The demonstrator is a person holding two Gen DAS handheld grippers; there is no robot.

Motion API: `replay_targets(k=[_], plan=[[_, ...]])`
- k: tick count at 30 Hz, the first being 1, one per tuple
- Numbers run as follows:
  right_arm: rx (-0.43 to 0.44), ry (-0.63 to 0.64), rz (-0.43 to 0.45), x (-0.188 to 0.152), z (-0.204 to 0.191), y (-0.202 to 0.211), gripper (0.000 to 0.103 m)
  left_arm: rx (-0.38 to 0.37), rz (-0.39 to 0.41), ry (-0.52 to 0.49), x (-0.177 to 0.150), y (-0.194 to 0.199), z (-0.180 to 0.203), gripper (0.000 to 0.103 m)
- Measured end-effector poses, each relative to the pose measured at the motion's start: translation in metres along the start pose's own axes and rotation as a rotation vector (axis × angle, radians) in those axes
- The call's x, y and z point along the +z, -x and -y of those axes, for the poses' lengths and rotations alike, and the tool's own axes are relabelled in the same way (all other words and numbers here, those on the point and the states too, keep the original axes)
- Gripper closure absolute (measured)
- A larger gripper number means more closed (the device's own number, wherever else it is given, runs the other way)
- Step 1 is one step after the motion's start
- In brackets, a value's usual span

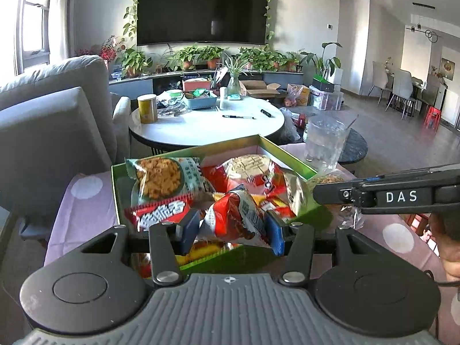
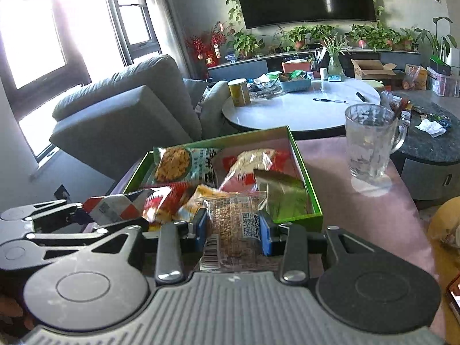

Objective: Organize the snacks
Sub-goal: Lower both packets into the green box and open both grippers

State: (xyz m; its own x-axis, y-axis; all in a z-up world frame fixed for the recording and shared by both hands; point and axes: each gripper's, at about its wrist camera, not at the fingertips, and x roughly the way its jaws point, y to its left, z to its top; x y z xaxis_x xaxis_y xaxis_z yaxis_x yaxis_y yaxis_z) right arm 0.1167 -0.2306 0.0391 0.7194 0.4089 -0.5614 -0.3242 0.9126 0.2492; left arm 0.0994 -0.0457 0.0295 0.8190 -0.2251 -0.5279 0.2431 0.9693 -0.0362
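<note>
A pink desk (image 2: 359,215) is sitting in a sunny living room with a big black wall TV (image 1: 201,8) and a round white table (image 1: 207,123) behind it. A flat green cardboard box (image 1: 287,155) is lying on the desk, holding many snack bags. The left gripper (image 1: 233,227) is pinching a red and white snack bag (image 1: 235,218) between its blue fingers (image 1: 188,227), just over the near side of the box. The right gripper (image 2: 233,230) is squeezing a clear bag of brown crumbly snack (image 2: 230,224) between its fingers, beside the box's near edge. A clear glass mug (image 2: 371,141) is standing on the desk to the right.
</note>
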Motion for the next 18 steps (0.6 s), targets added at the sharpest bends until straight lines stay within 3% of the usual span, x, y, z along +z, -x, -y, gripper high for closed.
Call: replay_targets(k=[18], plan=[[0.012,-0.044,-0.035,0.012,0.011,-0.042,0.039,0.007,-0.04,0.008,0.019,-0.051,-0.013,0.056]])
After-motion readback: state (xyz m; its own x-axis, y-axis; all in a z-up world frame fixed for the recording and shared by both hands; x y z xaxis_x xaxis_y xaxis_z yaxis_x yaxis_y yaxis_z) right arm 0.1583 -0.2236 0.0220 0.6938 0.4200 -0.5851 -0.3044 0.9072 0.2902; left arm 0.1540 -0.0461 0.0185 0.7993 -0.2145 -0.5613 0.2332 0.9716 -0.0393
